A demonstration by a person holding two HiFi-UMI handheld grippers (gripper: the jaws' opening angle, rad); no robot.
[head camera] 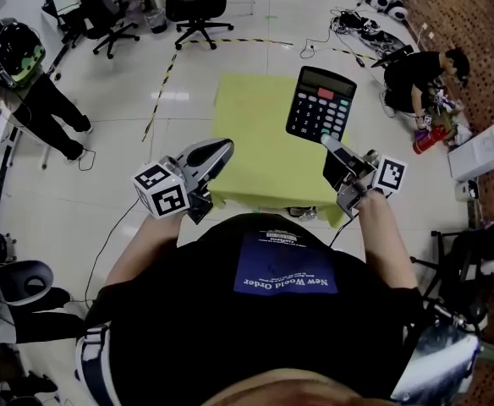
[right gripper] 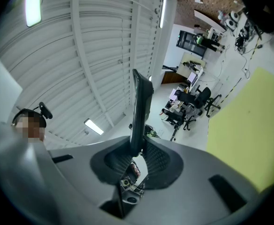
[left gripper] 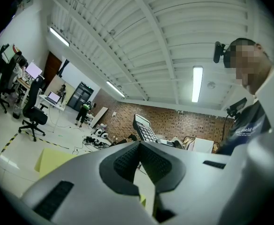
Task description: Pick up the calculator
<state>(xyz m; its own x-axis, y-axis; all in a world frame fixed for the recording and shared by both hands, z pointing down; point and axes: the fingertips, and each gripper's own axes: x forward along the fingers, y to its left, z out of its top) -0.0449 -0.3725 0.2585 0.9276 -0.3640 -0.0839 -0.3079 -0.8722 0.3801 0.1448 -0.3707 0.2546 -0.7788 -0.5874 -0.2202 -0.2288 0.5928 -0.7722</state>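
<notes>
Head view with the two gripper views. We see the right gripper (head camera: pixel 328 145) clamped on the lower edge of the black rectangular calculator with a grey display, dark keys and one red key (head camera: pixel 321 104). In the right gripper view this calculator appears edge-on, standing upright between the two ribbed pads (right gripper: pixel 158 158), which press on its opposite faces. We place the calculator in the air over the right edge of the square table covered in yellow-green cloth (head camera: pixel 251 138), its key face turned up towards the head camera, touching nothing but the pads. The left gripper (head camera: pixel 220 150) sits at the near left corner of that table. Its fingers are brought together with nothing between them, and in the left gripper view we see the ribbed pads (left gripper: pixel 127 161) meeting at their tips, with the raised calculator beyond them against the brick wall (left gripper: pixel 184 121). Beyond the far side of the table we note black swivel office chairs (head camera: pixel 198 11) on the pale floor. A strip of black-and-yellow floor tape (head camera: pixel 164 79) runs past the table's far left corner. To the right of the table a person in dark clothes (head camera: pixel 416 79) crouches, and well to its left another person (head camera: pixel 35 91) stands.
</notes>
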